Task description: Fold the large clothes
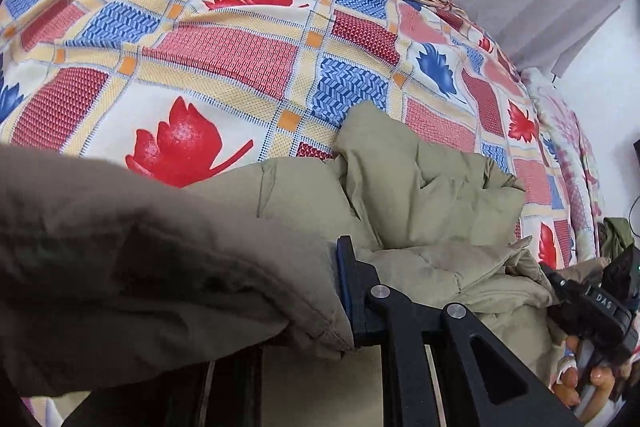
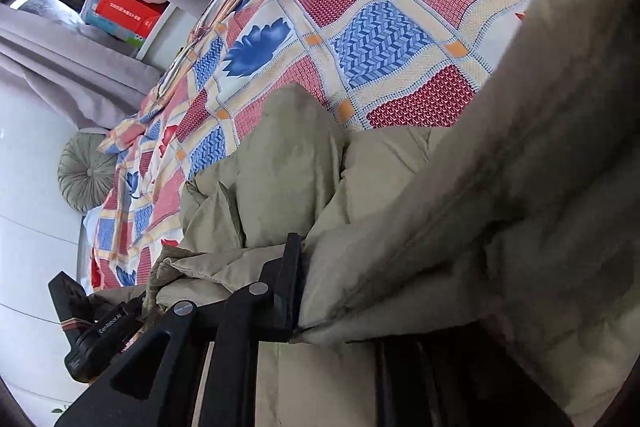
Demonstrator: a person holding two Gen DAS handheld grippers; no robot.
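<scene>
Olive-green padded fabric fills the lower part of both wrist views: it is a large quilted puffer jacket that lies on a bed covered by a patchwork bedspread with red and blue leaves on cream, pink and blue squares. One part of the jacket rests crumpled on the bedspread, and another thick part is lifted close in front of each camera.

The left gripper has a fold of the jacket edge pressed against its blue pad, so it is clenched on the jacket. The right gripper also has a seam edge of the jacket between its jaws; only one finger is in sight, so I cannot tell for sure if it presses firmly, but the cloth hangs from it and it seems to be grasping. In the left view the other tool and some fingers of the person appear at the lower right.

I judge that the jacket is soft and puffy, light for its size, and its smooth shell may slide out of a thin pinch. It will spring back after folding. The better place to take hold is a stitched hem or seam, where the cloth is flat and firmer, not the thick filled panels.

A round grey pleated cushion lies beside the bed.
</scene>
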